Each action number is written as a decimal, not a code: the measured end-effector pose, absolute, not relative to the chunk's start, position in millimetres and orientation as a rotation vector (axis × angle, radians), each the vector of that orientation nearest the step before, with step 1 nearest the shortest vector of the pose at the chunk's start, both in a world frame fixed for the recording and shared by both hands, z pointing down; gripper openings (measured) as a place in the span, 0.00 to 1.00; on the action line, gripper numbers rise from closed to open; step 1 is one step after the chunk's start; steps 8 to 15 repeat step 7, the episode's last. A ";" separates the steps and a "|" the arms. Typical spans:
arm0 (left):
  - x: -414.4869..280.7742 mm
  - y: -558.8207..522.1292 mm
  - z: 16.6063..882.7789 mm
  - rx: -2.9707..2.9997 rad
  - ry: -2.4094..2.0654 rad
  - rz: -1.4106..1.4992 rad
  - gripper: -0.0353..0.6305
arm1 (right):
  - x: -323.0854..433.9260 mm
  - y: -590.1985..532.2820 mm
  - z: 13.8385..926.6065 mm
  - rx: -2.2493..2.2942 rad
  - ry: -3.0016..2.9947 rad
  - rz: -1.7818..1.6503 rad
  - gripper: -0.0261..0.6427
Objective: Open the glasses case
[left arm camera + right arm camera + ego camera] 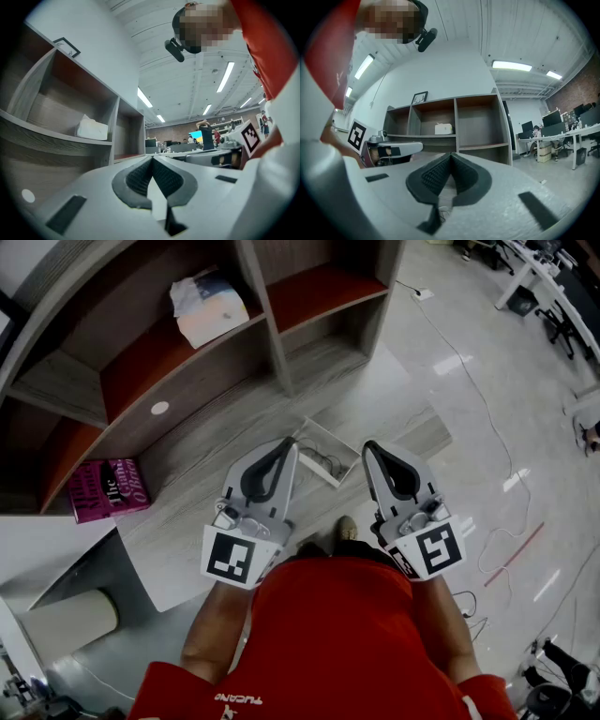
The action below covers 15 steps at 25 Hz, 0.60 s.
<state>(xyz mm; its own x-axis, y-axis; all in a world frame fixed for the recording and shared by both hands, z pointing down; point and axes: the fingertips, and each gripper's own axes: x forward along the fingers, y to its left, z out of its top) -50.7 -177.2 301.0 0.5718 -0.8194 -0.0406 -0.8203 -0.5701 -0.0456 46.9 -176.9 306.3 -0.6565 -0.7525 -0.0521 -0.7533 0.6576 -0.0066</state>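
Grey left tongs (289, 442) and right tongs (368, 445), both pressed together empty, before one shelf (270, 315).

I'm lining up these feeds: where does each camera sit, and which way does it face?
Head view: on the person's head, facing steeply down at the shelf unit; shows left claw, right claw, forearms, red shirt.
Left gripper view: on the left claw, facing along its shut jaws past the shelf unit toward an office; red shirt at right.
Right gripper view: on the right claw, facing along shut jaws at the shelf unit; red shirt at left.
Shared: all three show the white bundle on a shelf.
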 end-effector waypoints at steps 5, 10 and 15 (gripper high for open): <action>-49.6 -178.4 301.7 -2.731 1.425 0.019 0.07 | 50.7 -178.6 308.6 -1.288 2.811 0.014 0.04; -49.6 -179.4 302.3 -2.732 1.428 0.019 0.06 | 51.9 -179.3 309.7 -1.291 2.812 0.008 0.04; -49.6 -179.4 302.3 -2.732 1.428 0.019 0.06 | 51.9 -179.3 309.7 -1.291 2.812 0.008 0.04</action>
